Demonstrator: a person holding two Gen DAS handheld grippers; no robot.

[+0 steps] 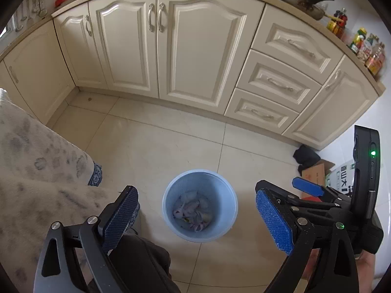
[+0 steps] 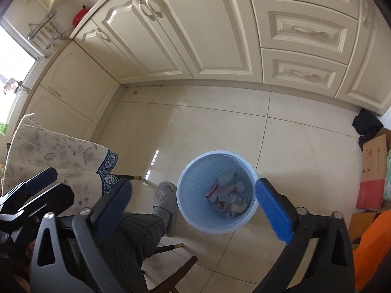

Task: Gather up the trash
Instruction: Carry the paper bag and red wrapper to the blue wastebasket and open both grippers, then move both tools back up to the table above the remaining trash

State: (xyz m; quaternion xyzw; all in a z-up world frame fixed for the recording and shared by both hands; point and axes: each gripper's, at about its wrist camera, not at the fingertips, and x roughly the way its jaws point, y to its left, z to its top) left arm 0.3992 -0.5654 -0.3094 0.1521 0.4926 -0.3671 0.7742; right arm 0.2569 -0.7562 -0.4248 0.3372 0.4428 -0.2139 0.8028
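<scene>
here, left claw [image 1: 196,216] and right claw [image 2: 193,211] both wide, empty, angled down over blue bin [image 2: 190,171]

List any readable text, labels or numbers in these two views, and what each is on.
"山大": large characters on the white and green box by the cabinets, partly hidden by the right gripper.
Cardboard box: red logo and vertical print, too small to read.
Wrappers in the blue bin: print blurred.
Countertop bottles: labels unreadable.

- Left gripper [image 1: 196,216]: fingers [image 1: 273,222] spread wide, nothing between them, lower centre of frame.
- Right gripper [image 2: 193,210]: fingers [image 2: 273,211] spread wide, empty, pointing downward.
</scene>
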